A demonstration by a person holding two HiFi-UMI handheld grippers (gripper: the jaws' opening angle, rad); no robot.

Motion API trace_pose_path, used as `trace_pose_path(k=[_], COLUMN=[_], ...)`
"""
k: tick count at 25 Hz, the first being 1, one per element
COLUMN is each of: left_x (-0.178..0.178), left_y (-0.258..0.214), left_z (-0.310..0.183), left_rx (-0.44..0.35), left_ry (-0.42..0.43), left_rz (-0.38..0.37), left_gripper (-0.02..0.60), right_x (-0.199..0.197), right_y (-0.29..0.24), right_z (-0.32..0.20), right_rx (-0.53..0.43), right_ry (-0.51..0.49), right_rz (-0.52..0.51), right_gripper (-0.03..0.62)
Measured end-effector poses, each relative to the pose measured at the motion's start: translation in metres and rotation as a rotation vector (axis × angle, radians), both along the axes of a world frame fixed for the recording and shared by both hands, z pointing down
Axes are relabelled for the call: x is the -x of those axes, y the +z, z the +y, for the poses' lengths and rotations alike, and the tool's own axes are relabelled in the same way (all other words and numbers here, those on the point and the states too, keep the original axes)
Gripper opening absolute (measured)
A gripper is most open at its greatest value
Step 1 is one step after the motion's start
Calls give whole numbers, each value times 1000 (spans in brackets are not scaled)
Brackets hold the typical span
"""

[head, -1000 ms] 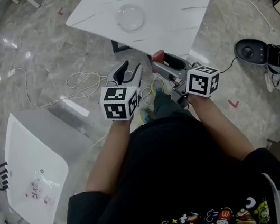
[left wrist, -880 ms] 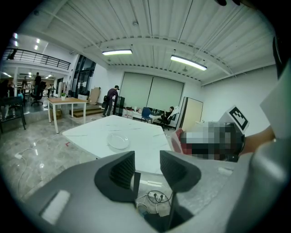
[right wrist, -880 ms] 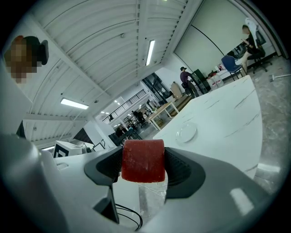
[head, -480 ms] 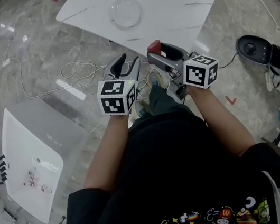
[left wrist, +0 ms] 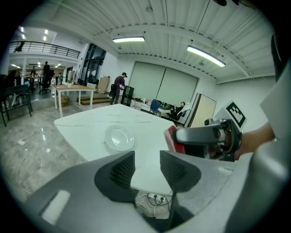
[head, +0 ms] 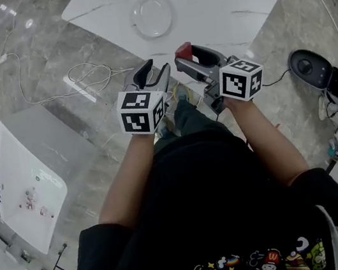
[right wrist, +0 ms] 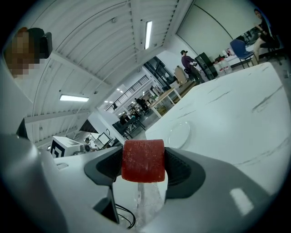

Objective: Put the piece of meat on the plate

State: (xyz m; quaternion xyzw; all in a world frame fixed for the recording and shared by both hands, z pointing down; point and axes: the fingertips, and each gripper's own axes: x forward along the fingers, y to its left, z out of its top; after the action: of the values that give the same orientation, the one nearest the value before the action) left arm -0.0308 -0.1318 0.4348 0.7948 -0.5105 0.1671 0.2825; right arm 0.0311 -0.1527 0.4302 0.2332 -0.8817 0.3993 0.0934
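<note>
The right gripper (right wrist: 143,169) is clamped on the piece of meat (right wrist: 143,157), a red block held squarely between both jaws. The left gripper (left wrist: 147,169) is released: its jaws stand apart with nothing between them. Both grippers are held side by side, near each other, just short of the near edge of the white table (head: 216,0). The plate (head: 152,16) lies on that table, left of its middle and well apart from the meat. A white cable (head: 84,78) lies looped on the floor to the left. A second white table (head: 29,168) stands at the near left; the items on it are too small to identify.
</note>
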Motion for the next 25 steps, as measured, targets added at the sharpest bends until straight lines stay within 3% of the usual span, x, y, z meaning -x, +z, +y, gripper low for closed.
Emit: trace_pose_path(k=[11,25], left_x=[11,30], left_y=[26,54], left_z=[-40,-72], left_rx=[54,103], left_ry=[-72,-153], left_rz=[2,33], left_gripper=[287,287], right_x=[16,50], right_y=[31,62], right_z=[-53,-112], right_rx=[30,-49], right_ry=[-122,-327], right_rz=[49,179], right_gripper=[311,311])
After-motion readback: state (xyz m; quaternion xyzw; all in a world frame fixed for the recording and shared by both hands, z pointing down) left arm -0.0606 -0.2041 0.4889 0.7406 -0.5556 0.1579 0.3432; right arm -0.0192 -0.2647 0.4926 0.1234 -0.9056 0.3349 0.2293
